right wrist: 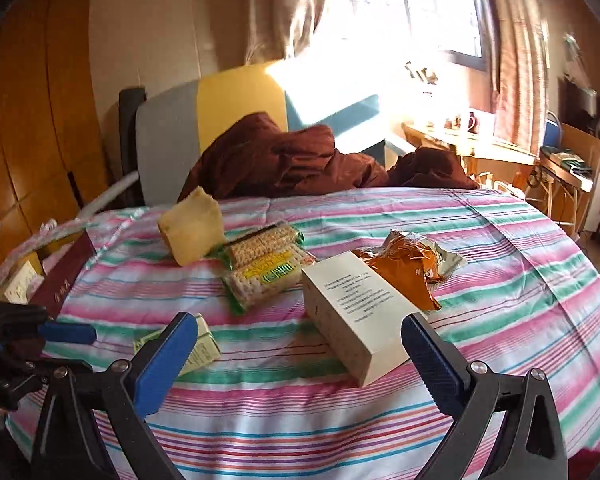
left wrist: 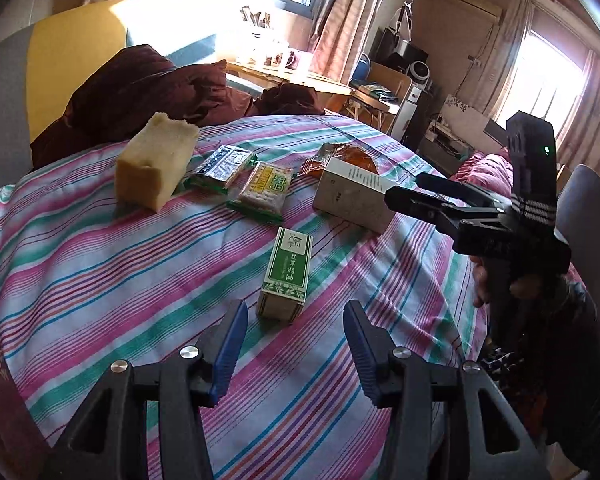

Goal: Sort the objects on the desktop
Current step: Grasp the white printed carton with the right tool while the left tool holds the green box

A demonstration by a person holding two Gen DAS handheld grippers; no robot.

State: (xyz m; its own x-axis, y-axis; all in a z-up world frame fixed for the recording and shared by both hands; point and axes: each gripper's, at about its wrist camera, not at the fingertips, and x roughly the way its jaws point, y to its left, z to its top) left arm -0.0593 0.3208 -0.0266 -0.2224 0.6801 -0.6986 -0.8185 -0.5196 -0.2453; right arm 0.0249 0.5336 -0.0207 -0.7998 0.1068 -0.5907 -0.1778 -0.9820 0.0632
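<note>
On the striped tablecloth (left wrist: 100, 264) lie a green and white box (left wrist: 286, 276), a larger white box (left wrist: 352, 196), two cracker packets (left wrist: 264, 192), an orange snack packet (left wrist: 348, 158) and a pale yellow block of bread (left wrist: 154, 164). My left gripper (left wrist: 296, 306) is open, its blue fingertips just short of the green box's near end. My right gripper (right wrist: 299, 322) is open wide, with the white box (right wrist: 352, 312) lying partly between its fingers and not touched. The green box (right wrist: 202, 348) shows behind its left finger. From the left wrist view, the right gripper (left wrist: 406, 188) reaches the white box from the right.
A dark red flat box (right wrist: 66, 276) sits at the table's left edge. A maroon garment (left wrist: 140, 92) is heaped on a chair behind the table. A person's hand (left wrist: 482, 280) holds the right gripper. One blue finger (right wrist: 68, 332) of the left gripper shows at the far left.
</note>
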